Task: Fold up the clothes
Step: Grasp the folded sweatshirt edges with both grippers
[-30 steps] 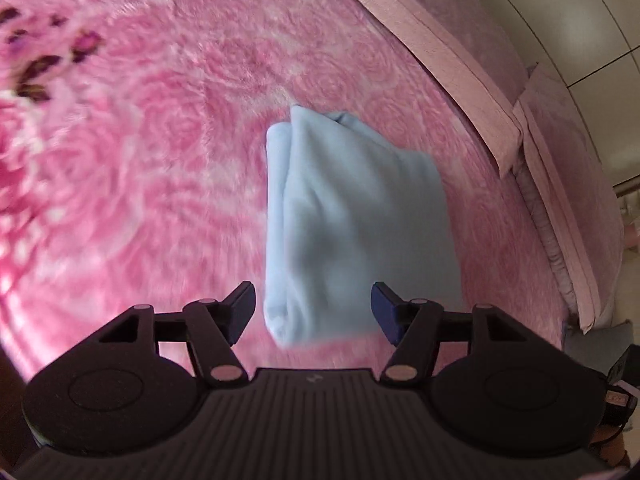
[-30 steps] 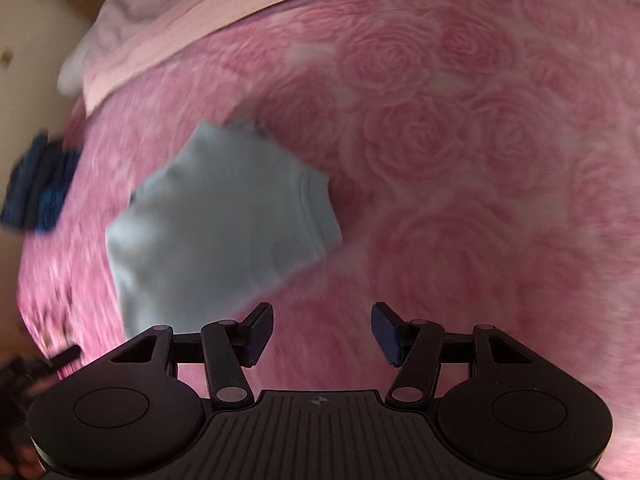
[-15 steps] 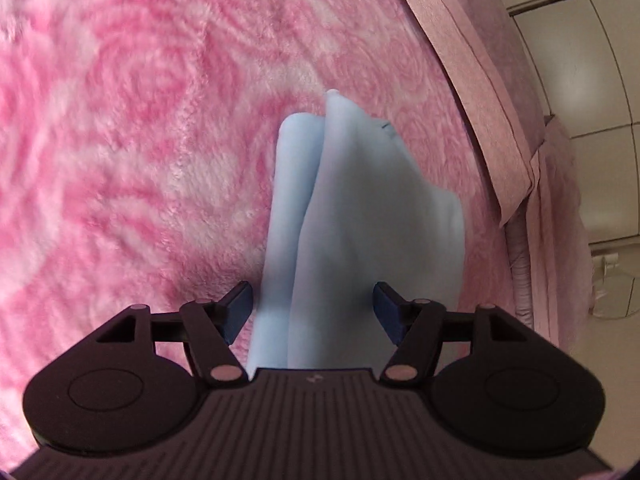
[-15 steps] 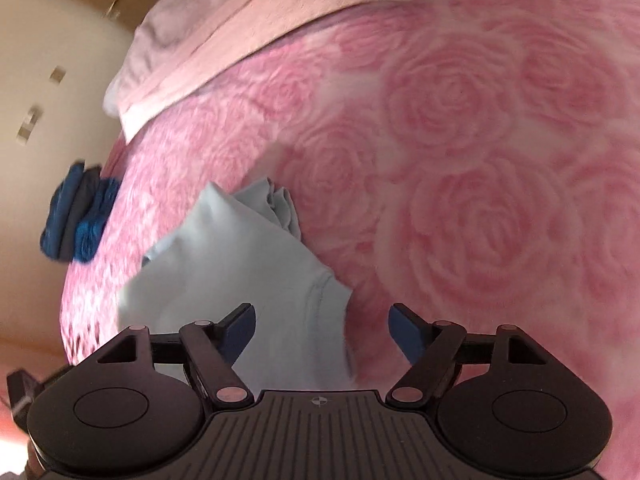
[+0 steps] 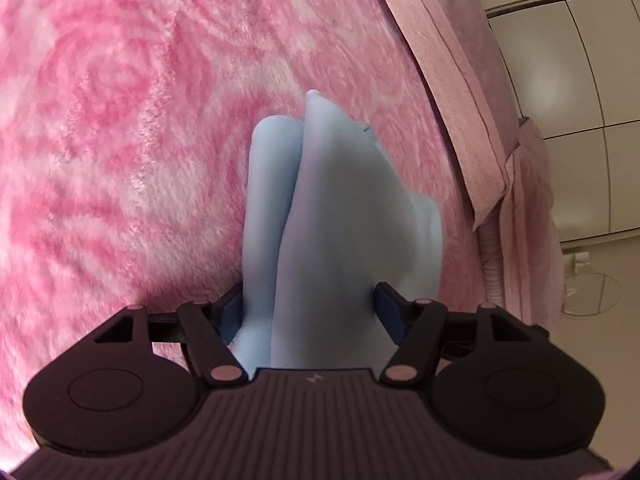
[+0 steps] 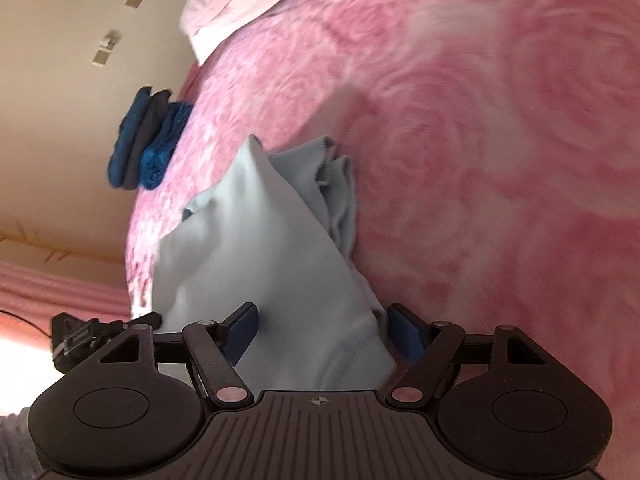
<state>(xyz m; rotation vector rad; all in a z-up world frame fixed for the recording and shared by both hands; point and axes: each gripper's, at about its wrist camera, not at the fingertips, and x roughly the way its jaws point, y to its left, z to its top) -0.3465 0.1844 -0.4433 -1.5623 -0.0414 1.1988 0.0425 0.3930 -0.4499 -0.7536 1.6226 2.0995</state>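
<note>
A folded light blue garment [image 5: 340,216] lies on the pink rose-patterned blanket [image 5: 120,120]. My left gripper [image 5: 310,308] is open, with its fingers on either side of the garment's near end. The same garment shows in the right wrist view [image 6: 256,248], with its hemmed edge near me. My right gripper [image 6: 322,328] is open too, and its blue pads [image 6: 240,330] straddle the garment's other end. The cloth fills both gaps; neither pair of pads is pressed on it.
A pile of dark blue folded clothes [image 6: 144,140] lies at the bed's far edge in the right wrist view. Pink pillows [image 5: 452,92] lie along the bed's side, with white wardrobe doors [image 5: 576,100] beyond. The other gripper's tip [image 6: 80,332] shows at lower left.
Both grippers have moved down and forward to the garment. Its two ends now lie between the open fingers. The right gripper's jaws have spread a little.
</note>
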